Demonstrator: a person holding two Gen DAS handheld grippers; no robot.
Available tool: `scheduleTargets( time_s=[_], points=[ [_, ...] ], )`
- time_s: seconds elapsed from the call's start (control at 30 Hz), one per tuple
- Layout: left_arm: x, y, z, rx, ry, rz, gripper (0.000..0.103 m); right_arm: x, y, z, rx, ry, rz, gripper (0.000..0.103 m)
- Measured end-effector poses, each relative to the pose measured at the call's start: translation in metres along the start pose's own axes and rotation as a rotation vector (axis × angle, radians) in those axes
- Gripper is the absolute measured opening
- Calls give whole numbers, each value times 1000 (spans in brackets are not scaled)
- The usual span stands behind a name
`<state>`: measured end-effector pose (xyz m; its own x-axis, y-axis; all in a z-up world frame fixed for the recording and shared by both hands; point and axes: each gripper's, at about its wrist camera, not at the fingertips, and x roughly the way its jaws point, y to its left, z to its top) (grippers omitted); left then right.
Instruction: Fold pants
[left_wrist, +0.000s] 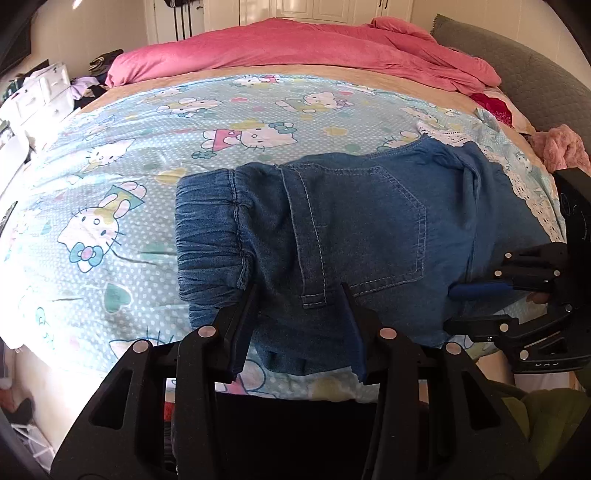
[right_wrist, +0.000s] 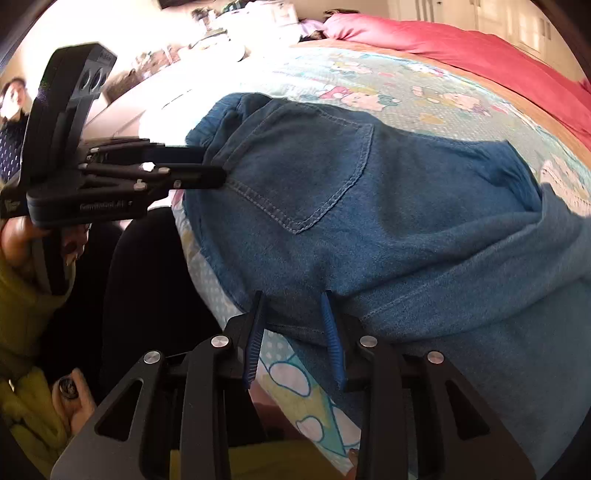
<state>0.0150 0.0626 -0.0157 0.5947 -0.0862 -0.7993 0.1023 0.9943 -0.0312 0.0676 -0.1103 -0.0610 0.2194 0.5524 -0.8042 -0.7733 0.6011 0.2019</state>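
Pants (left_wrist: 354, 229) lie folded lengthwise on bed (left_wrist: 110, 206), further folds left; left gripper (left_wrist: 299, 328) and right gripper (right_wrist: 293, 332) part-open at near hem, gripping nothing.

left wrist view: sits behind the left gripper (left_wrist: 299, 299), looks steeply down and across the bed (left_wrist: 110, 280) toward the pink blanket (left_wrist: 295, 48); close to the near edge of the pants (left_wrist: 351, 229).
right wrist view: sits behind the right gripper (right_wrist: 293, 306), tilted down, rolled; very close to the pants (right_wrist: 369, 229).
shared: the pants' back pocket, the patterned sheet, the pink blanket; each view catches the other gripper at its edge.
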Motion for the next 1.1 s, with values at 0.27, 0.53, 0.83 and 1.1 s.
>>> scheduleTargets(
  time_s=[0.27,0.53,0.83,1.1],
  points=[
    [-8,1,1,-30,-23,-12,36,-33,-7,1,38,-73,15,45],
    [-44,-8,11,-37,-113,-14,52,-93,-41,-6,115,-192,-108,55],
    [-45,-53,14,25,-106,-130,59,-114,-92,-3,222,-250,-258,63],
    [-12,-107,11,99,-10,-298,58,-108,-120,10,265,-229,-294,69]
  ],
)
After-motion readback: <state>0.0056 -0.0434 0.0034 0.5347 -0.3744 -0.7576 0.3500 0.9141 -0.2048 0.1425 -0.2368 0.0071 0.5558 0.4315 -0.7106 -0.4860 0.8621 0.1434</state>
